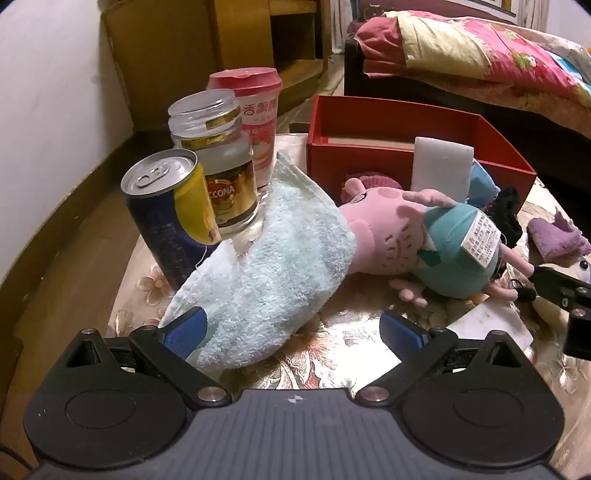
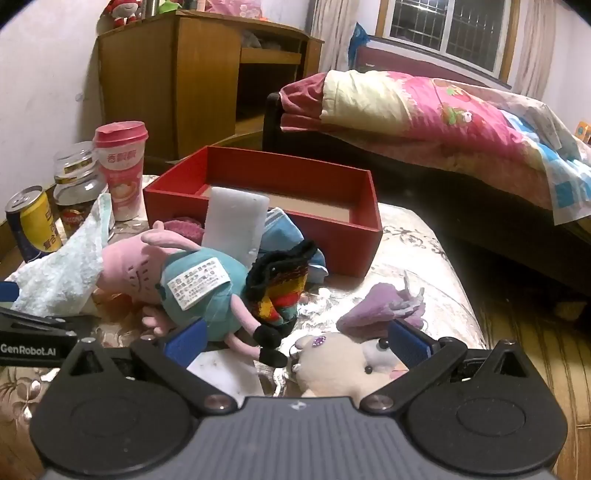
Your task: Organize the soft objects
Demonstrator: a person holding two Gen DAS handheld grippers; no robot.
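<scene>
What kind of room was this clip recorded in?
Most likely a home bedroom. A bed piled with a pink quilt stands behind the small cloth-covered table, with a wooden cabinet against the wall and a barred window with curtains beyond.

pink pig plush (image 1: 424, 236) on its side beside crumpled pale-blue towel (image 1: 273, 258), before red box (image 1: 406, 122)

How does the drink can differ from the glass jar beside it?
The drink can is opaque metal, blue and yellow, its top sealed; the glass jar is clear, lidless and open. The jar stands taller in the left wrist view. Both stand upright on the table.
</scene>
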